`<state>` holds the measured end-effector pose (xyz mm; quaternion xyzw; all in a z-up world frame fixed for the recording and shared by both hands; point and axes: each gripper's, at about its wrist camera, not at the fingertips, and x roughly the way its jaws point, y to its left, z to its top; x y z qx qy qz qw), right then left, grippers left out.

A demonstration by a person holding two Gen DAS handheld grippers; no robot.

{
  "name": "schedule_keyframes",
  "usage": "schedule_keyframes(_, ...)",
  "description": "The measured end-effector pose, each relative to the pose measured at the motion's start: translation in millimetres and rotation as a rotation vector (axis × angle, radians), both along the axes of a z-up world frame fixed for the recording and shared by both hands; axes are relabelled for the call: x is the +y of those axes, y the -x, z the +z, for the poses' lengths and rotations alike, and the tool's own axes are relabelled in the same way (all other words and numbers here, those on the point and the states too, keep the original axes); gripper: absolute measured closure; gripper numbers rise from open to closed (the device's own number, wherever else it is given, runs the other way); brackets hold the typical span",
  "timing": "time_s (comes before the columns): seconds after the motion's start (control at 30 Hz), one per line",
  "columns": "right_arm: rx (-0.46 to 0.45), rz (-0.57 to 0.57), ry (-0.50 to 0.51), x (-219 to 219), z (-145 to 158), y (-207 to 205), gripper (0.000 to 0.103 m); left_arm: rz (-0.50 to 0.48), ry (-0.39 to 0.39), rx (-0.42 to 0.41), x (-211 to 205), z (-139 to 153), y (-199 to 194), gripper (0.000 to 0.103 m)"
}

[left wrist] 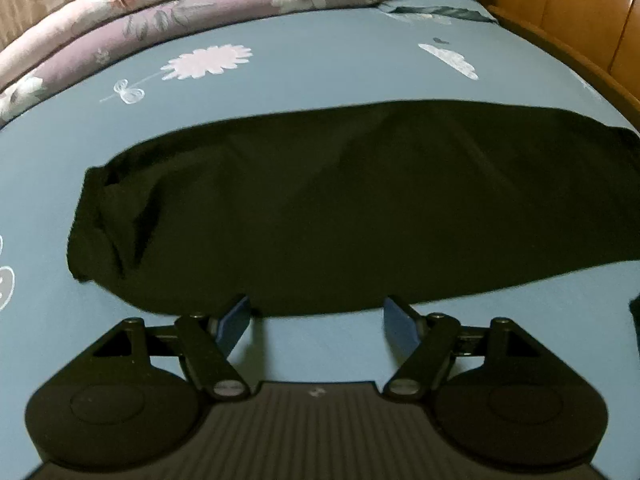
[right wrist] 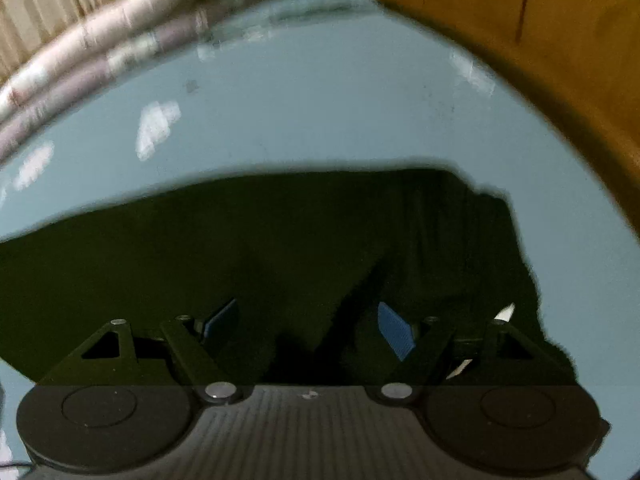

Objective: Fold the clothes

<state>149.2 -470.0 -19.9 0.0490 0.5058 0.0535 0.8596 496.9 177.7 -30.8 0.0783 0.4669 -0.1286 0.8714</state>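
- Black garment (left wrist: 340, 208) lies flat across the blue bed sheet (left wrist: 320, 68), a long folded band; creased and bunched at its left end
- Left gripper (left wrist: 316, 312) at its near edge; fingers spread wide, holding nothing
- Right gripper (right wrist: 308, 320) over the cloth's right end; fingers wide apart, empty

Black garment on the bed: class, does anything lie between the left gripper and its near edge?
Nothing visible does. The left gripper is open just short of the black garment, with only bare blue bedsheet between its fingers.
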Motion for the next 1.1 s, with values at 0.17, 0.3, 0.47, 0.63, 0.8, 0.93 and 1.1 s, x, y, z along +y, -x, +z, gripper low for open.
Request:
schedule_keyframes(0.17,0.019,0.026,0.099,-15.3,-35.8,-20.4,0.023,-0.003,-0.017,0.026,-10.2,-2.2,4.1,0.028)
schedule_keyframes(0.3,0.035,0.036,0.198,-19.6,-39.3,-40.4,0.017,0.005,-0.027,0.029,-16.0,-0.7,2.4,0.028)
schedule_keyframes(0.47,0.05,0.018,0.212,-10.3,-26.7,-41.6,0.018,-0.022,-0.014,0.011,-22.3,4.5,2.1,0.028)
schedule_keyframes(0.63,-0.005,0.14,0.08,27.1,-0.2,-32.6,0.017,-0.085,0.01,-0.018,-31.0,7.2,-12.0,0.028)
schedule_keyframes(0.8,0.057,0.206,0.098,56.2,-24.0,-46.6,0.017,-0.079,0.034,-0.001,-32.3,-6.9,-34.0,0.028)
schedule_keyframes(0.93,0.072,0.156,0.133,50.8,-40.4,-59.5,0.01,-0.01,-0.011,0.033,-19.1,-23.2,-44.6,0.027)
schedule_keyframes(1.1,0.067,0.141,0.121,52.0,-46.0,-62.1,0.0,0.059,0.042,0.039,6.6,-28.5,-46.3,0.024)
